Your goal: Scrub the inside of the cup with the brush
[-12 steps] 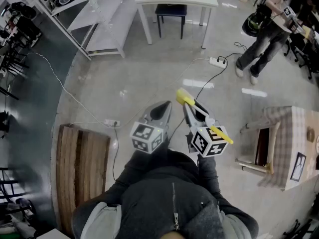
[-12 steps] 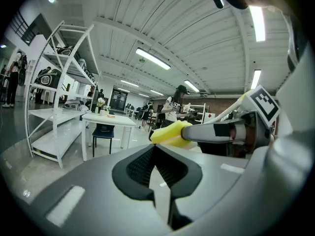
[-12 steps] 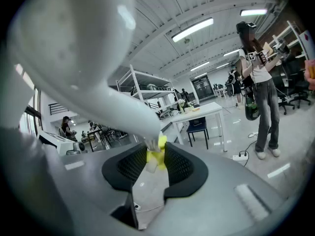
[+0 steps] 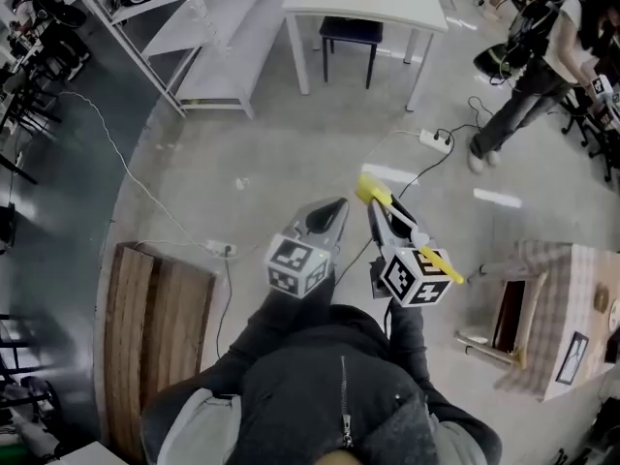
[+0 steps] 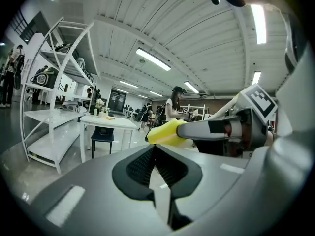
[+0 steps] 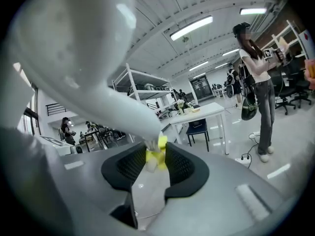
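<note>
2 claws out front: left gripper sits pinched shut on nothing — right gripper clamps the yellow brush. No cup in view; best hold that grip firm.

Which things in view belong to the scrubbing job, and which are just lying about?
Job in hand:
- yellow brush, gripped by the right hand-held gripper
- left hand-held gripper, shut and empty

Lying about:
- white table
- blue chair
- power strip
- wooden board
</note>
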`<state>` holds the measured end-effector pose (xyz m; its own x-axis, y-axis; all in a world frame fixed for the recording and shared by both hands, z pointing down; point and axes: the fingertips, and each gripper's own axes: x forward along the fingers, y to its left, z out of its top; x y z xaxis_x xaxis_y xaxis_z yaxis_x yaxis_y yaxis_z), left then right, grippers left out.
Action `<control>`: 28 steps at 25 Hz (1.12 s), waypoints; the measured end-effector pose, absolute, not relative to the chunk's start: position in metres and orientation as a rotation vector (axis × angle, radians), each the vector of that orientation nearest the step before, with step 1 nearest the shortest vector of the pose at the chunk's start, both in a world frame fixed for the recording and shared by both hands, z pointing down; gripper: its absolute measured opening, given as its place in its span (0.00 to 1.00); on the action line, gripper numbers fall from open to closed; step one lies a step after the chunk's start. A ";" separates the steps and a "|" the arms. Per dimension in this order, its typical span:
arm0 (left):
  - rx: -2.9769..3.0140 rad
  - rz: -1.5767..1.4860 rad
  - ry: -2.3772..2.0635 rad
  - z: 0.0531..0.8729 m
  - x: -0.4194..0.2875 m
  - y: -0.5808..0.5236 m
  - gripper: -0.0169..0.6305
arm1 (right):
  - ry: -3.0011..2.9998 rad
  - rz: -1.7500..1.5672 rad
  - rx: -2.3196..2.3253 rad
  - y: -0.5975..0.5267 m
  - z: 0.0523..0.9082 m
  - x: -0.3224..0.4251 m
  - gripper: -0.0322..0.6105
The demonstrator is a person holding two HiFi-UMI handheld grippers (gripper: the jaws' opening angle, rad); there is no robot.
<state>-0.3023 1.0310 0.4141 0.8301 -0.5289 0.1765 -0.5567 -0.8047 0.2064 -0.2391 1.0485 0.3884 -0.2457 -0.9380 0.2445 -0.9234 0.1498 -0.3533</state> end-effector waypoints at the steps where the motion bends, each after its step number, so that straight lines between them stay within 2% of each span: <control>1: 2.762 0.159 -0.841 0.412 -0.302 1.021 0.04 | 2.368 -0.671 -1.908 1.039 0.385 -0.240 0.25; 15: 2.854 0.178 -0.855 0.379 -0.284 0.861 0.04 | 2.325 -0.654 -2.021 0.887 0.357 -0.213 0.25; 28: 2.802 0.213 -0.896 0.391 -0.288 0.757 0.04 | 2.300 -0.734 -2.099 0.792 0.374 -0.198 0.24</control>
<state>-0.2876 0.7566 0.3911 0.8069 -0.5579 0.1942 -0.5855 -0.7987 0.1384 -0.1984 0.7921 0.3739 -0.1381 -0.9294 0.3423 -0.9559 0.0346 -0.2917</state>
